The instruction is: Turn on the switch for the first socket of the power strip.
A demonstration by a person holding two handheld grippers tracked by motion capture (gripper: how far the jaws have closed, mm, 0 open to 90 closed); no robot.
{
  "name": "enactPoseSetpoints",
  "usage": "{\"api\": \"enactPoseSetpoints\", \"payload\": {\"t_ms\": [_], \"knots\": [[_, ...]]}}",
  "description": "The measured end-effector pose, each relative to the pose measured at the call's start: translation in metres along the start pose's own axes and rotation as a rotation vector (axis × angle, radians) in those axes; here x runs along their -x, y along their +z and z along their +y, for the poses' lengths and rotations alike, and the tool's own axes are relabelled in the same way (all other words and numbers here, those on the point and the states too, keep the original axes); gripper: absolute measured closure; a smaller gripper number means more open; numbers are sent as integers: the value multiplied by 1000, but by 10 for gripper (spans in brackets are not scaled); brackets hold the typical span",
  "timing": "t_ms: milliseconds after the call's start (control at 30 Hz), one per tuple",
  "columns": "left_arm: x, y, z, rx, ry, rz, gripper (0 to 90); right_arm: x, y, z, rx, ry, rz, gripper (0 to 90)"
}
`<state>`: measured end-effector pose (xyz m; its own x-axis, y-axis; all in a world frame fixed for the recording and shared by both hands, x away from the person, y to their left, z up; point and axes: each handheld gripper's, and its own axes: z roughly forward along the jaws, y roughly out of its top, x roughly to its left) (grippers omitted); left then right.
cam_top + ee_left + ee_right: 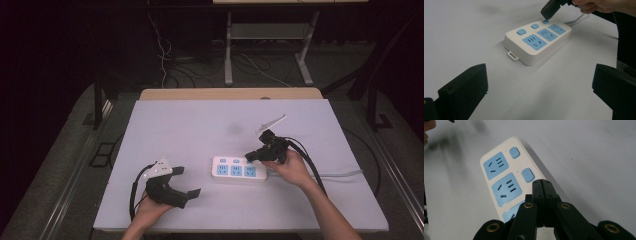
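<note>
- Power strip point(239, 170), white with three blue sockets and a row of three small blue switches along one long edge, lies flat near the middle of the white table point(200, 125), its pale cord point(340, 174) trailing off to the right.
- Right gripper point(248, 157) has its jaws pressed together, nothing between them, and the joined tip sits on or just above the switch point(545, 21) at the cord end of the strip; whether it is truly pushing down I cannot tell.
- Left gripper point(189, 181) rests near the front left of the table, jaws spread wide and empty, well apart from the strip.
- Nothing holds the strip down, so as I judge it a slanted push could make the whole thing skid or pivot on the smooth table rather than click the switch.
- Tip is narrow and the switch small and rounded; coming in at an angle, it could slide off onto the white casing or into the socket point(556, 29) just beside it.
- Pressing too hard near that end might tip the opposite end up slightly, again because it is unsteadied.
- Cord lies close to the right forearm point(325, 205); a drag of the arm could tug it and shift the strip.
</note>
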<state>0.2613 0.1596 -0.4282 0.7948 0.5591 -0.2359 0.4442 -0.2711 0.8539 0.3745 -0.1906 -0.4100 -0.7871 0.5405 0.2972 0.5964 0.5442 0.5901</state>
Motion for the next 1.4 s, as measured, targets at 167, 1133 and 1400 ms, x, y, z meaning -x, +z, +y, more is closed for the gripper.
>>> {"api": "enactPoseSetpoints", "payload": {"t_ms": [167, 1133, 1400], "knots": [[0, 0, 0, -1, 1, -1, 0, -1, 4, -1, -14, -14, -10, 895], [1, 2, 0, -11, 13, -3, 0, 8, 9, -17, 94, -2, 53, 900], [0, 1, 0, -7, 5, -1, 0, 9, 10, -27, 154, 1, 44, 900]]}}
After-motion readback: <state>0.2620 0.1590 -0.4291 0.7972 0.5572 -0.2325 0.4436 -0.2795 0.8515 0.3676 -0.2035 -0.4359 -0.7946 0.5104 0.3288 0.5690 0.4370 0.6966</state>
